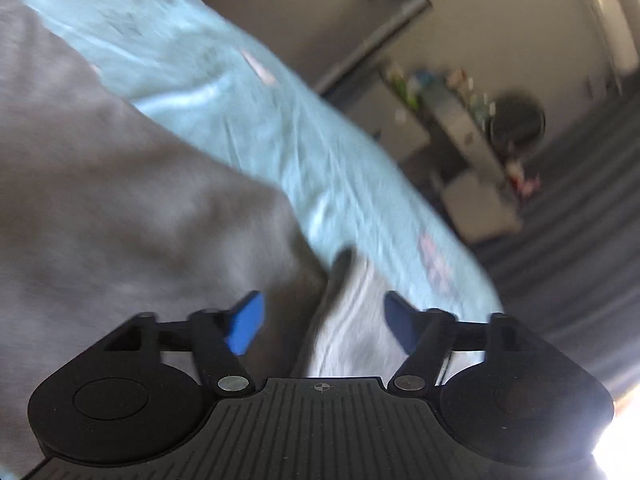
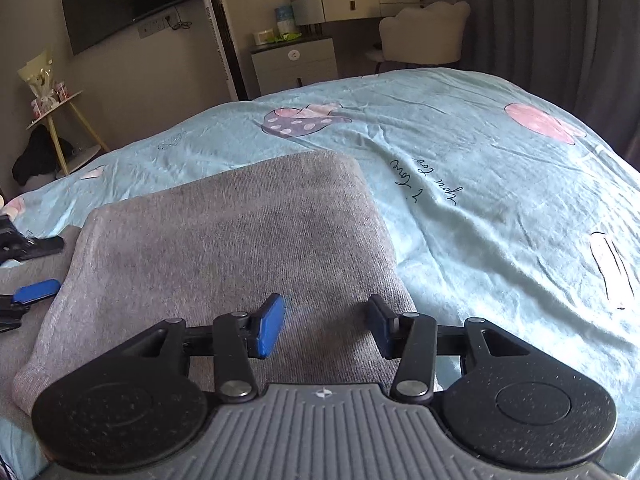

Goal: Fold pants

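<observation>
The grey pants (image 2: 224, 248) are seen folded flat on the light blue bedsheet (image 2: 500, 200). At their left edge the left gripper (image 1: 324, 320) is held with jaws apart, nothing between them. Over their near edge the right gripper (image 2: 326, 326) is held, jaws apart, gripping nothing.

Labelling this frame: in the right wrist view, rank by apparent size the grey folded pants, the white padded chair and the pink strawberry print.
1. Grey folded pants, nearest the camera.
2. White padded chair.
3. Pink strawberry print.
</observation>
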A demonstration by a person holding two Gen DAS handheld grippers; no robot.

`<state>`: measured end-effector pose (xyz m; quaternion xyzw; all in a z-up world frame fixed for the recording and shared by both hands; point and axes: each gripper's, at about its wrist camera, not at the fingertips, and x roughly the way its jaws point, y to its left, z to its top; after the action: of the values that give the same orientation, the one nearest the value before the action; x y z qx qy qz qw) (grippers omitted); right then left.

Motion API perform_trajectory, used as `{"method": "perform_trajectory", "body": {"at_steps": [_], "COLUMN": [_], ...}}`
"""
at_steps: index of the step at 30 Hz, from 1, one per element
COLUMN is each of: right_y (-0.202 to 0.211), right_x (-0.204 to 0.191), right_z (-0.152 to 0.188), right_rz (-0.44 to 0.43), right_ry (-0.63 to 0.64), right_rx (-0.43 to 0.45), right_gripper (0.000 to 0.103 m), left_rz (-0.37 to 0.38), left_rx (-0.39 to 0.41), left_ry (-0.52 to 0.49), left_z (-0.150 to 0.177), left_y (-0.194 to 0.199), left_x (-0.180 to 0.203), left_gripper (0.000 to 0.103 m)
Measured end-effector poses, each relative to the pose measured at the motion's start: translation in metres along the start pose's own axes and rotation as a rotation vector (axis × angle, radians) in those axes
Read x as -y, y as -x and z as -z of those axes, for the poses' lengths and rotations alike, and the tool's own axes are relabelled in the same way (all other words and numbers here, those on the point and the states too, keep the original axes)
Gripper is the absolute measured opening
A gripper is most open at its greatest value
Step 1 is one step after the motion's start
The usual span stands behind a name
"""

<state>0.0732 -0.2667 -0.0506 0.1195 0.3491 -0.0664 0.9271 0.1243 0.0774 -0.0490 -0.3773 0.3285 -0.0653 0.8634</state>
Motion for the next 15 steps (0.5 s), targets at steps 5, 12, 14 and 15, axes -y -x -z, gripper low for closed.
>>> {"method": "perform_trajectory", "body": {"at_steps": [5,12,14,15], "right_y": [0.003,0.012,0.013,0.013], "right_x": [0.003,-0.003,-0.002,-0.002], "right_z": [-0.001,-0.003,-0.003,-0.003], "right_rz": [-0.014,-0.055,-0.062,-0.062], "right_ry": [-0.018,-0.002,-0.001,0.000], "right_rx": [0.011,0.030,0.028,0.027], "right_gripper": [0.047,0.054,0.055,0.055], "left_rz": [-0.041,-0.289,-0.332,-0.334], "left_rx": [0.182,0.275,0.274,0.269], "left_ry": [0.085,0.142,0.155,0.164], "left_z": [-0.040,-0.077,-0.081,-0.083], "left_y": [0.083,0.159,0.165,0.167], "left_x": [-0.042,-0.134,-0.154,-0.163], "left_gripper": [0.091,0.093,0.093,0.093]}}
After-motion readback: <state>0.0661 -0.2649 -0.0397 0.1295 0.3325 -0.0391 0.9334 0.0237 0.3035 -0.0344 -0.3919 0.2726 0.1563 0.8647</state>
